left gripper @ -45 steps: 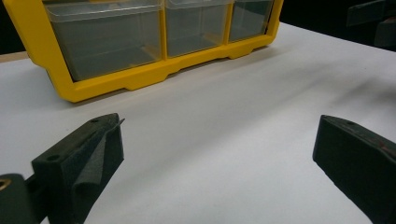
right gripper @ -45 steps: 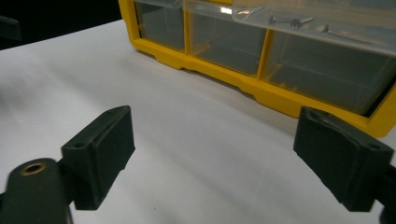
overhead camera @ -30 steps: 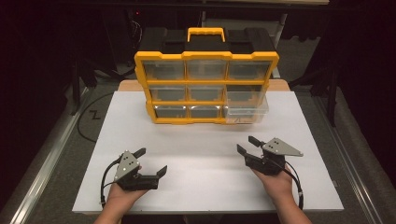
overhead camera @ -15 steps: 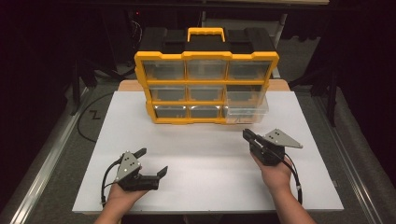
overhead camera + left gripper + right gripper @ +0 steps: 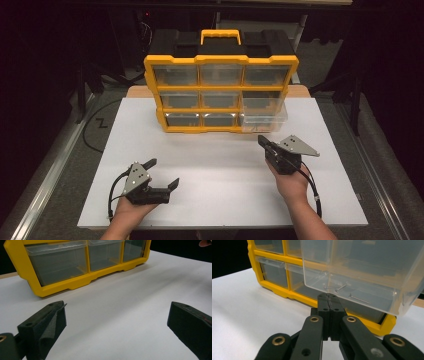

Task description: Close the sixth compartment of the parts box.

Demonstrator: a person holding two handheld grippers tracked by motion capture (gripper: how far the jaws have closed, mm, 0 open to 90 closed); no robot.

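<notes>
A yellow organizer [image 5: 221, 92] with clear drawers and a black top stands at the back of the white tabletop. On the lower part of its right side, one clear drawer [image 5: 263, 119] is pulled out. Loose screws [image 5: 337, 287] lie inside this drawer [image 5: 362, 277]. My right gripper [image 5: 263, 141] is shut with nothing between its jaws. Its tip [image 5: 328, 302] points at the pulled-out drawer's front and stops just short of it. My left gripper [image 5: 161, 173] rests near the table's front left, wide open and holding nothing. In its own view the left gripper [image 5: 116, 315] faces the organizer's lower left corner [image 5: 62, 285].
The white tabletop [image 5: 220, 165] spreads between the two hands. A black cable [image 5: 97, 125] lies on the floor to the left. Metal rails [image 5: 50, 165] run along both sides of the table, with dark surroundings behind.
My right gripper has moved forward toward the organizer's pulled-out drawer. The left gripper has stayed in place, open.
</notes>
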